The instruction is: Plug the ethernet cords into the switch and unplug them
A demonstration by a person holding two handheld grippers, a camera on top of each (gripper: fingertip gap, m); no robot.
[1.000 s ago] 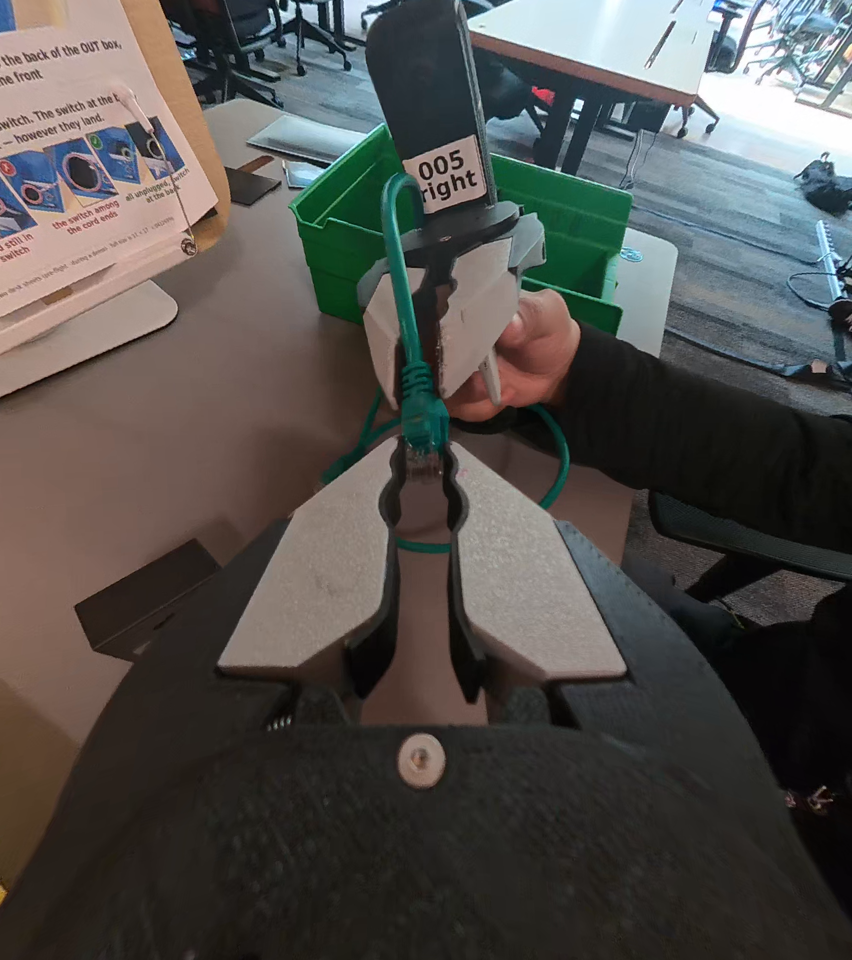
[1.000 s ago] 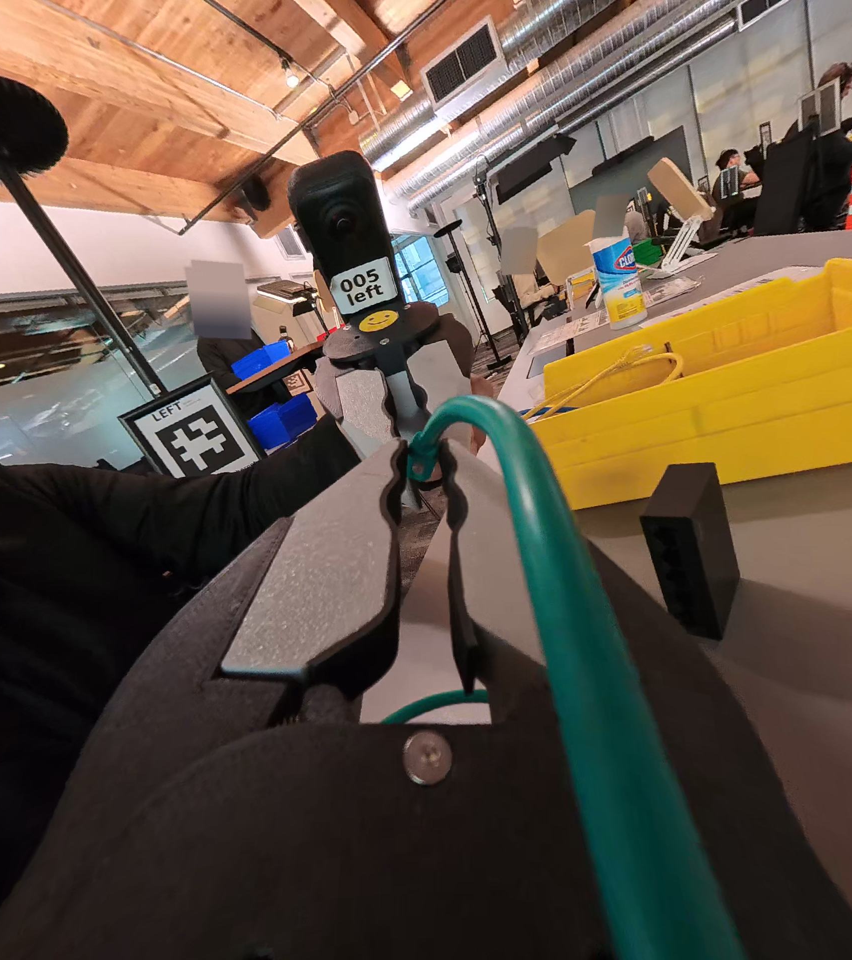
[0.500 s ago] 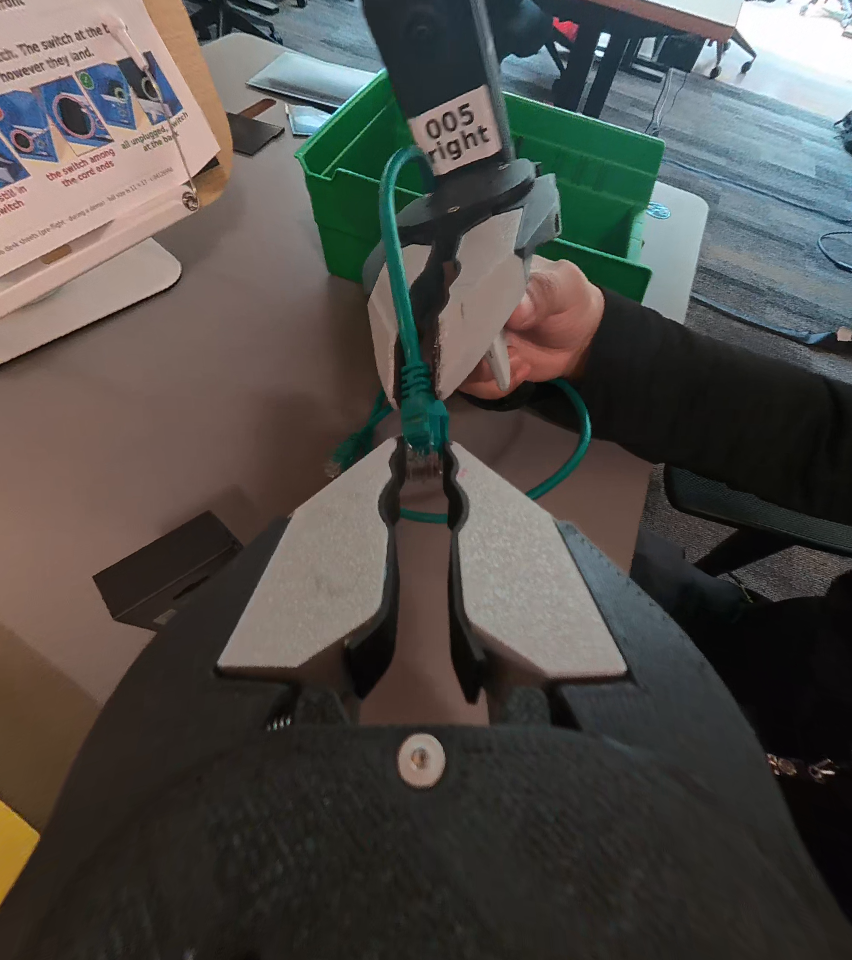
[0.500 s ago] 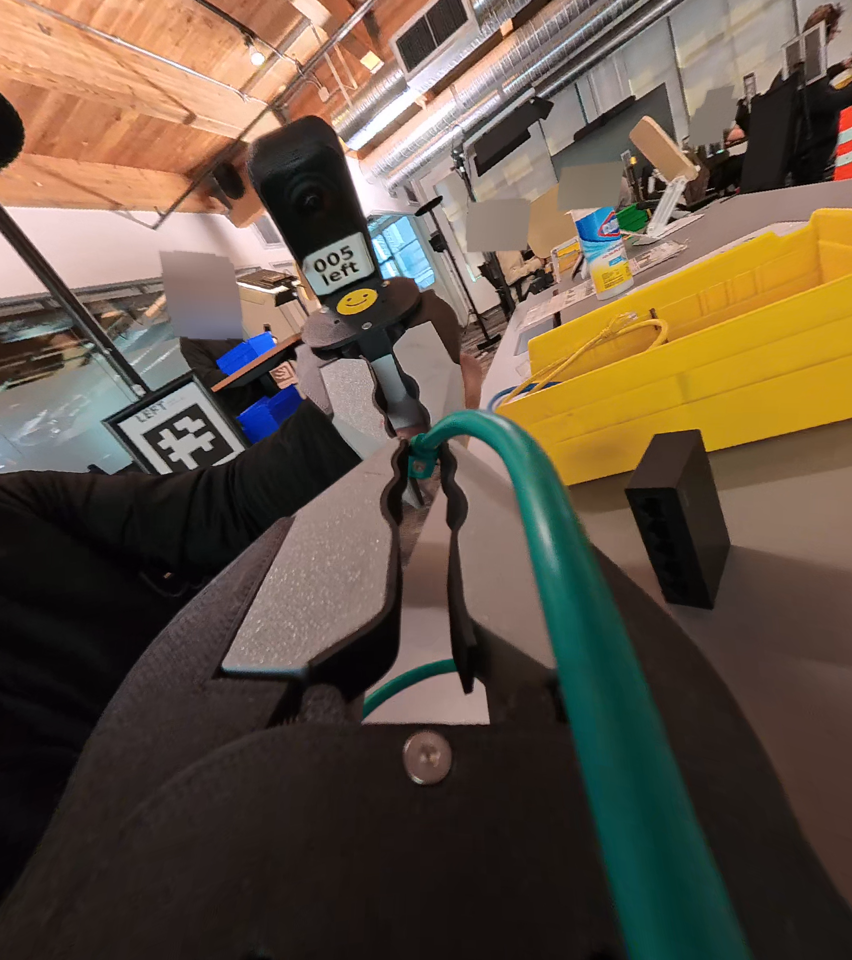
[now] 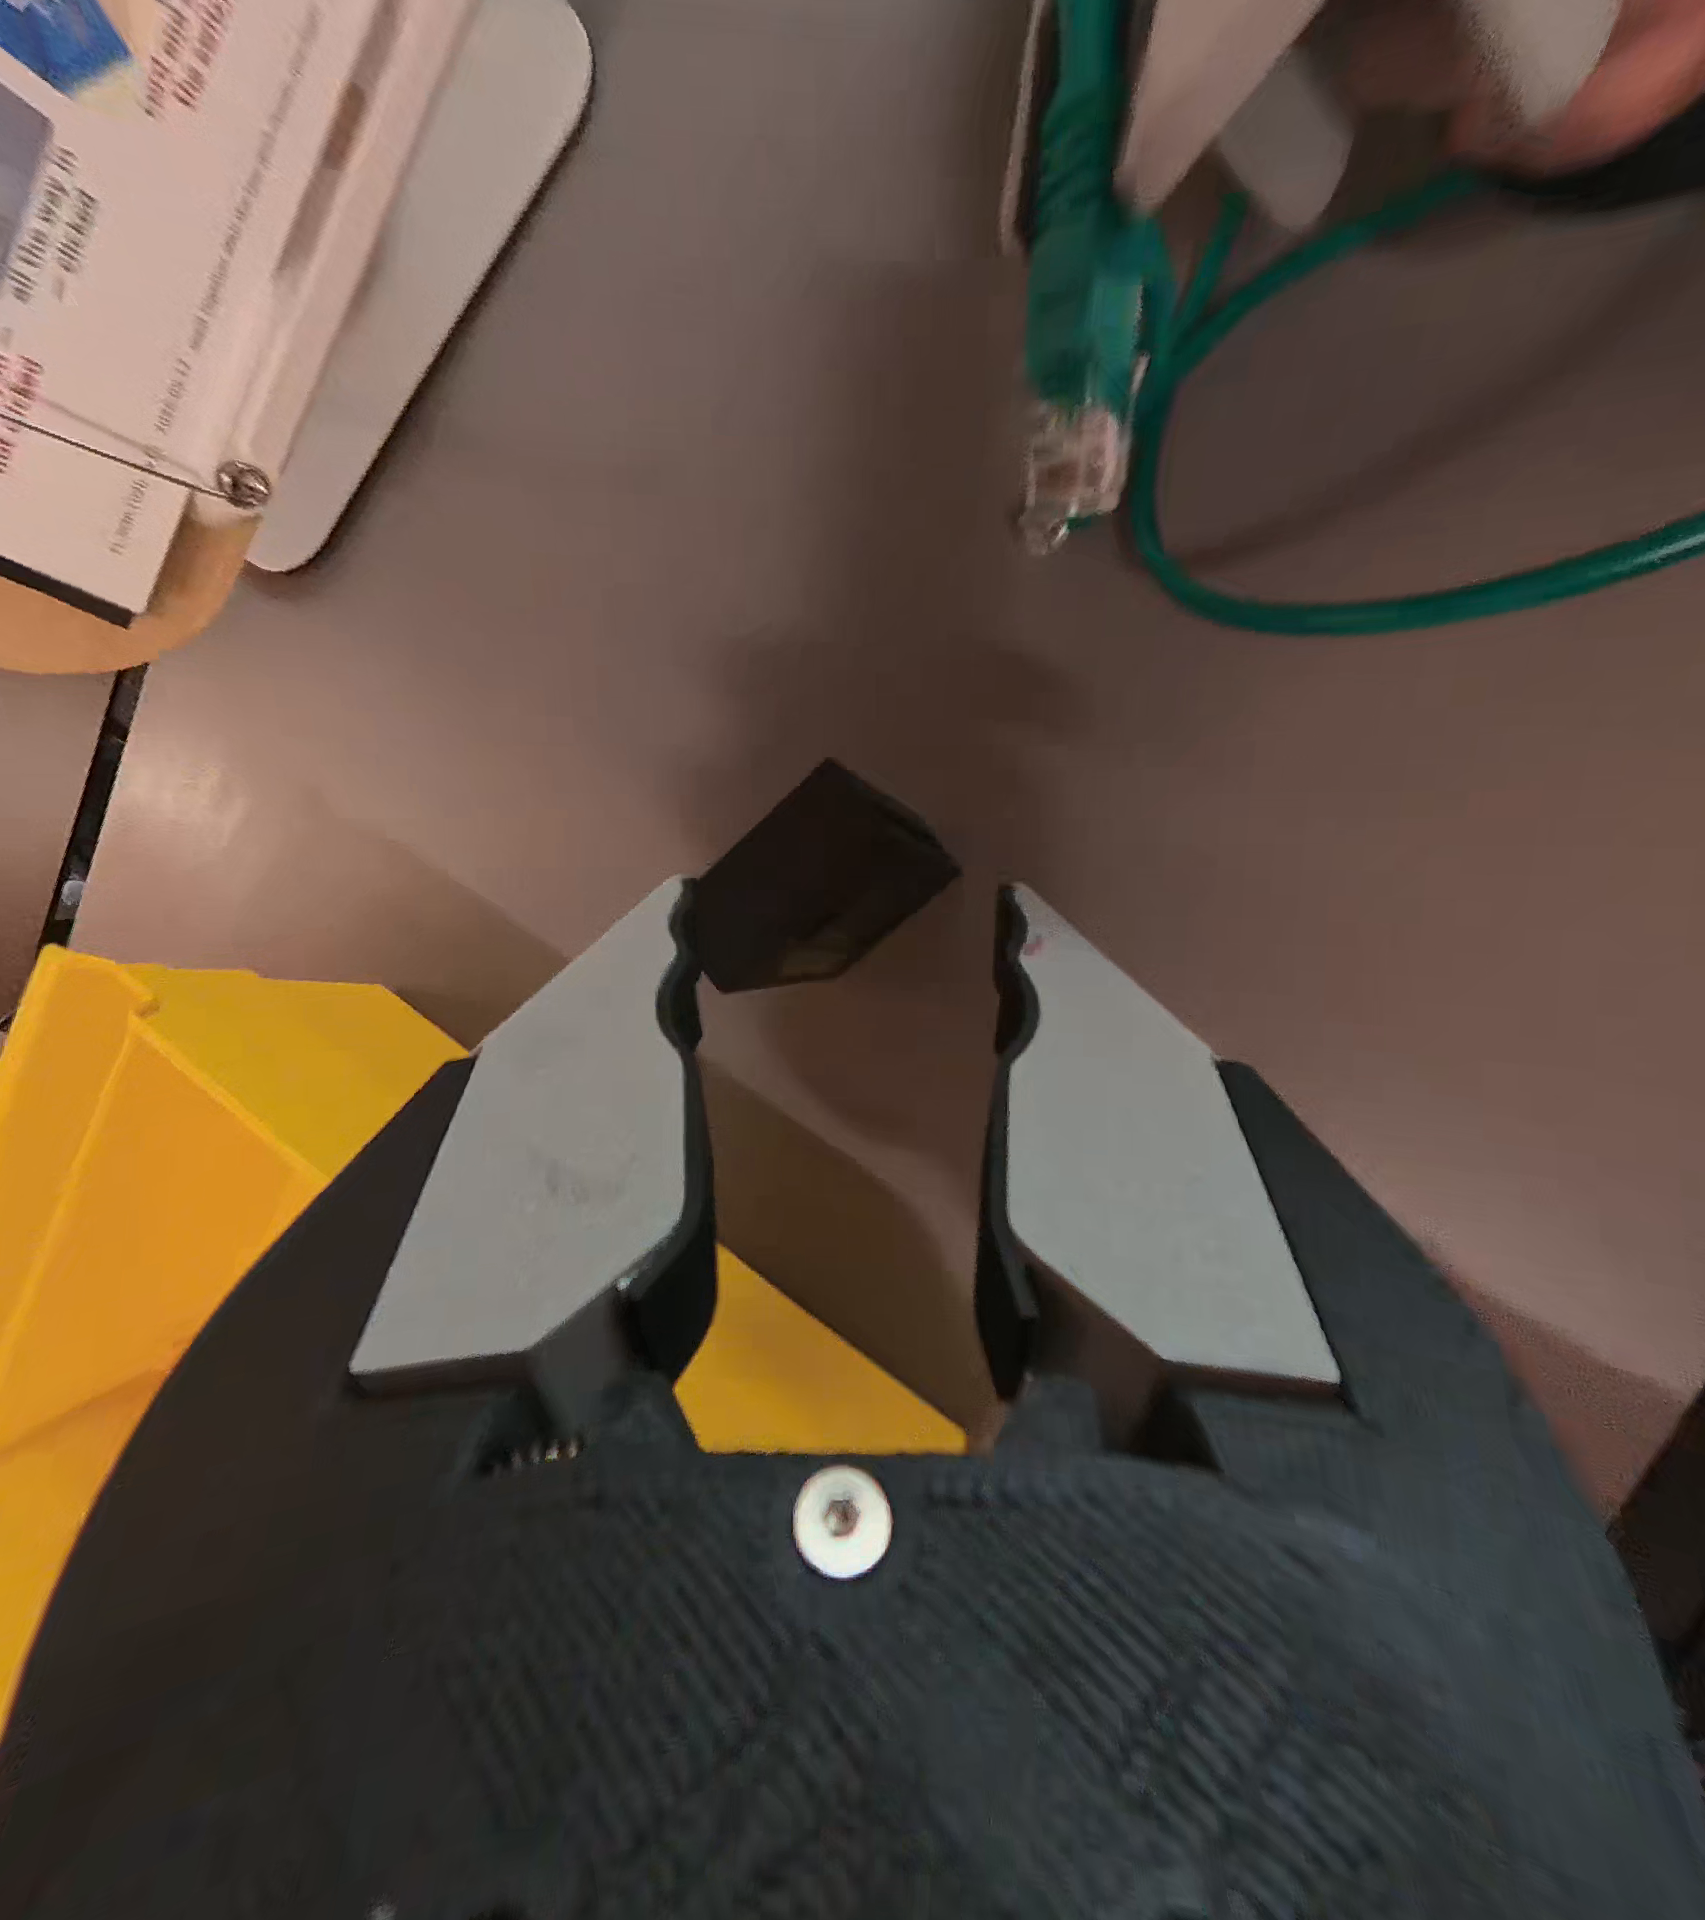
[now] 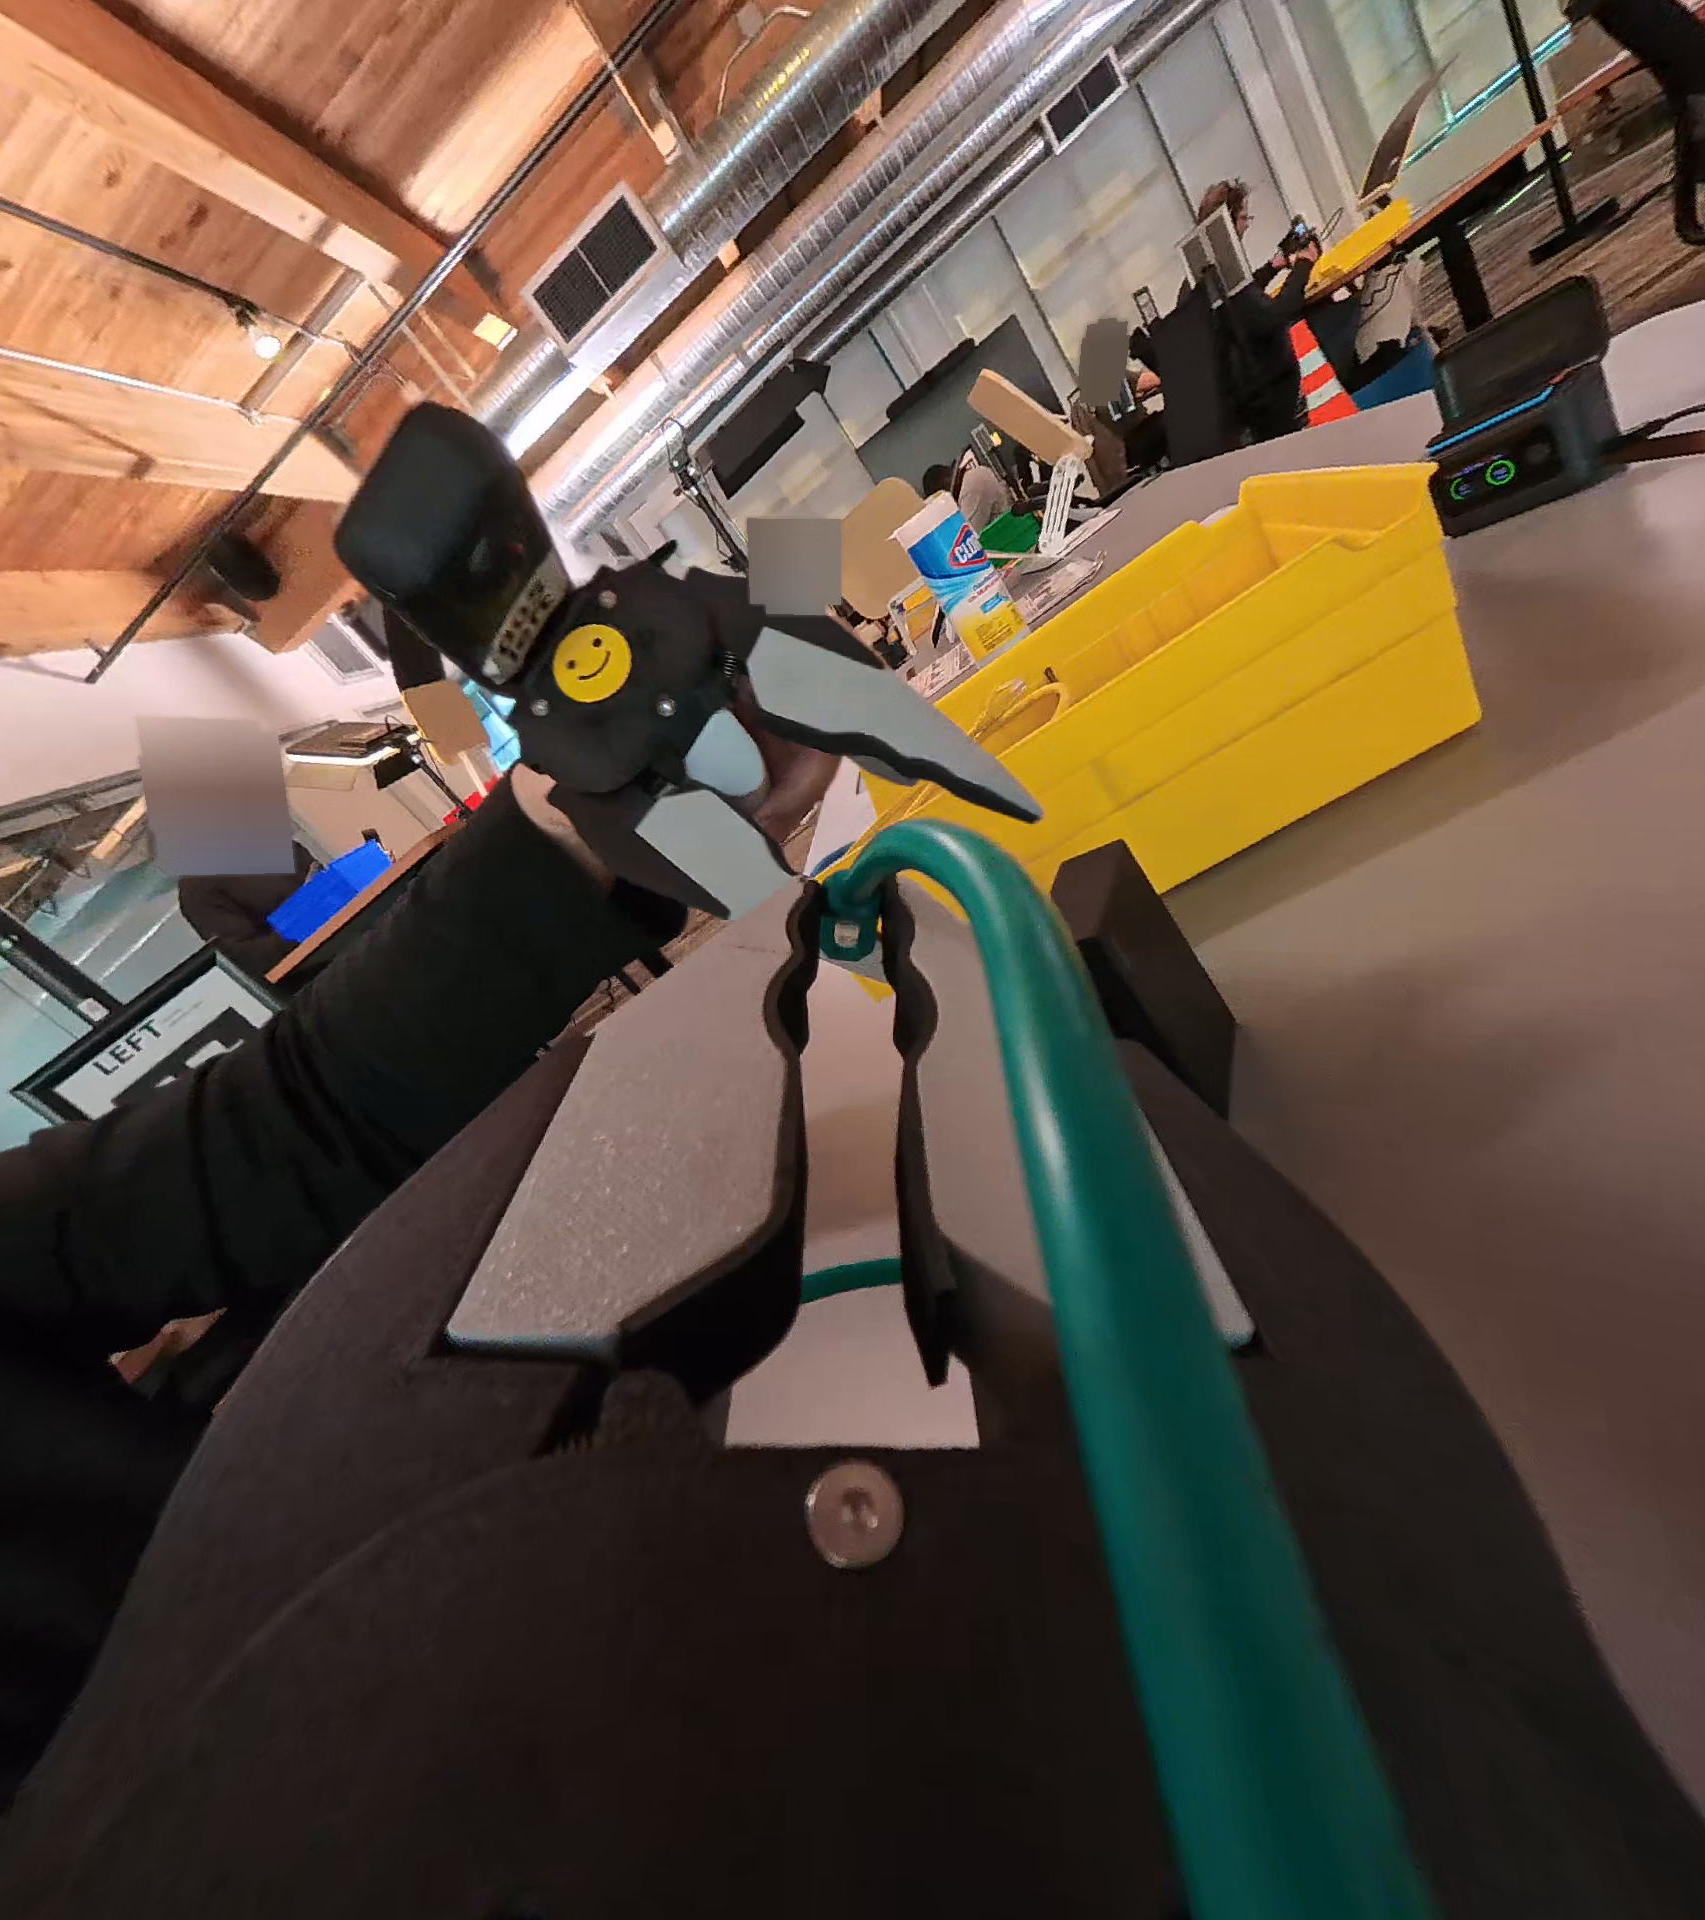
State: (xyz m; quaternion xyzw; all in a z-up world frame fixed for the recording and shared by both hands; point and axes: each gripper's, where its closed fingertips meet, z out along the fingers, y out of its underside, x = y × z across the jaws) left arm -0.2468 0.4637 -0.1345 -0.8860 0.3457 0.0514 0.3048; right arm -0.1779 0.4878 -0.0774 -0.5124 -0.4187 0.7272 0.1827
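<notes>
My left gripper (image 5: 848, 935) is open and empty, pointing down at the grey table. The small black switch (image 5: 822, 888) lies on the table just beyond its fingertips, close to the left finger. My right gripper (image 6: 848, 930) is shut on the green ethernet cord (image 6: 1066, 1195) just behind its plug. In the left wrist view the plug (image 5: 1076, 416) hangs clear of the table at the upper right, blurred, with the cord looping below it. In the right wrist view the left gripper (image 6: 900, 842) is open just beyond my fingertips, and the switch (image 6: 1154, 987) stands behind the cord.
A yellow bin (image 5: 152, 1143) sits at the left near the switch; it also shows in the right wrist view (image 6: 1243, 665), with a yellow cord inside. An instruction sheet on a stand (image 5: 100, 260) is at the upper left. A wipes canister (image 6: 962, 592) and a black device (image 6: 1523, 436) stand farther off. My right fingertips sit around 10 cm from my left ones. It is some 6 cm from my left tips to the switch (image 6: 1154, 987).
My left gripper has let go of the green plug, opened wide and swung down toward the black switch. My right gripper still holds the cord.
</notes>
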